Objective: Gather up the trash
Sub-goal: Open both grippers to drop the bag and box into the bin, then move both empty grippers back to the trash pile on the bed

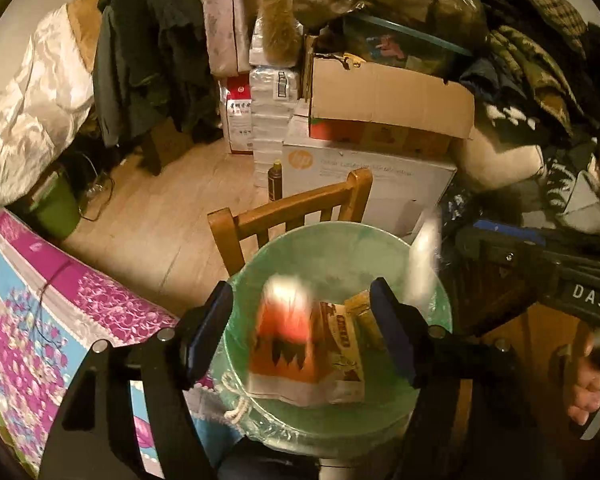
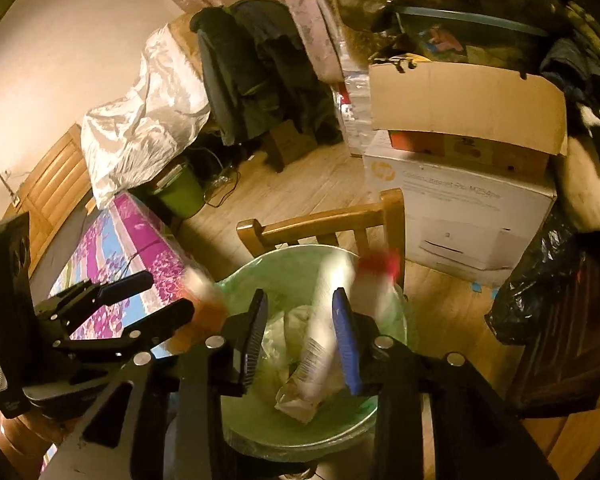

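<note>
Two grippers over one bin, and both sets of jaws stand apart with nothing pressed between the pads. The left gripper (image 1: 302, 334) is spread wide, and the orange packet (image 1: 286, 336), blurred, shows in the gap clear of both pads; I judge it is falling free into the trash bin (image 1: 340, 240). The right gripper (image 2: 300, 338) is parted more narrowly, and the white bottle (image 2: 320, 344) with its red cap (image 2: 378, 260) streaks between the jaws, seemingly touching neither (the blur makes contact hard to rule out).

Why here? Both tools are tipped downward directly above the mouth of the bin, so whatever is let go lands inside the green liner rather than on the floor.

The packet is orange with a black jagged band and a white top; the bottle is pale, long, labelled near its base. Other wrappers already lie inside the bin.

Outward: wooden chair (image 1: 292, 208) at twelve o'clock from the bin, flowered cloth (image 1: 40, 300) at nine, printer box (image 1: 380, 176) at one.
</note>
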Demonstrator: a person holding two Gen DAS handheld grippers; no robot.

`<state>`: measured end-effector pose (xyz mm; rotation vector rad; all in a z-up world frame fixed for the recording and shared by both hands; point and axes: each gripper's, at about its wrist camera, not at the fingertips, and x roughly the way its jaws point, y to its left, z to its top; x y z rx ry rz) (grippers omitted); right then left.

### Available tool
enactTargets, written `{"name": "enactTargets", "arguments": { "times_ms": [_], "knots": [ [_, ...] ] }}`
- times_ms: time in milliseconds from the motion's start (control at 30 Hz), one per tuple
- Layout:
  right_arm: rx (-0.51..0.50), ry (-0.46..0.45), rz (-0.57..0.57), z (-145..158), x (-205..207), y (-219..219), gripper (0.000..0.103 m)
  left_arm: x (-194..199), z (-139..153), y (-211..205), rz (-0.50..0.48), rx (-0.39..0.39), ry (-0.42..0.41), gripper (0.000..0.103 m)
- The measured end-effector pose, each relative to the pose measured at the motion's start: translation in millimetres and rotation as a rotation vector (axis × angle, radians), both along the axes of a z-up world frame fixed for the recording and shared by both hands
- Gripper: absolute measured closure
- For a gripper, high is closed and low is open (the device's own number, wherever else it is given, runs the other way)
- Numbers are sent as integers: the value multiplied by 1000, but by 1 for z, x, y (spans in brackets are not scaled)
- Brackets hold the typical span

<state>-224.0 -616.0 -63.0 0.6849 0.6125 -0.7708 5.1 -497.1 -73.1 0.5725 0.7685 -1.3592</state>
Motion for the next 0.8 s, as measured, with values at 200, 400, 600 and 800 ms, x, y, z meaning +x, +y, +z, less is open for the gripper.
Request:
{"name": "enactTargets", "arguments": {
  "times_ms": [200, 400, 600, 800],
  "knots": [
    [2, -2, 6, -1, 1, 1, 68, 3, 3, 4, 12, -7, 7, 35],
    [0, -1, 23, -4, 8, 4, 68, 11, -4, 14, 56, 9, 1, 35],
    [-56, -25, 47, 5, 16, 15, 68, 27, -6, 34, 151, -9, -27, 35],
    [-228, -70, 6, 24, 24, 45, 58, 56, -1, 70, 343, -78, -104, 35]
  ]
}}
